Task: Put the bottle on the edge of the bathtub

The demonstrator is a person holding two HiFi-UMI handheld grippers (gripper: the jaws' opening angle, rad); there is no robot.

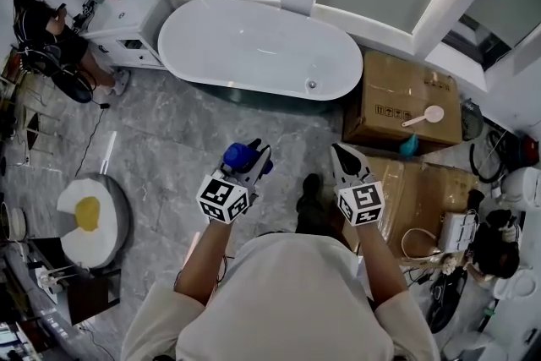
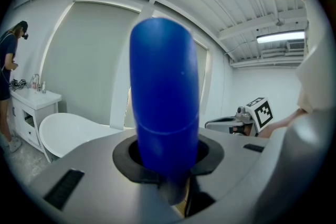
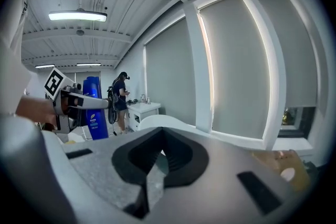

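A blue bottle (image 1: 239, 155) stands up between the jaws of my left gripper (image 1: 256, 156), held over the grey floor well short of the white oval bathtub (image 1: 254, 46). In the left gripper view the blue bottle (image 2: 164, 97) fills the middle, clamped in the left gripper (image 2: 167, 168), with the bathtub (image 2: 71, 131) behind at the left. My right gripper (image 1: 345, 155) hangs beside it, jaws together and empty. From the right gripper (image 3: 156, 161) I see the bottle (image 3: 95, 110) upright at the left and the tub's rim (image 3: 169, 122) ahead.
Cardboard boxes (image 1: 406, 97) stand right of the tub, a pale scoop (image 1: 424, 116) on top. A white vanity (image 1: 127, 21) is at the tub's left end, with a person (image 1: 42, 25) beside it. A round tray with a yellow centre (image 1: 89, 220) lies on the floor, left.
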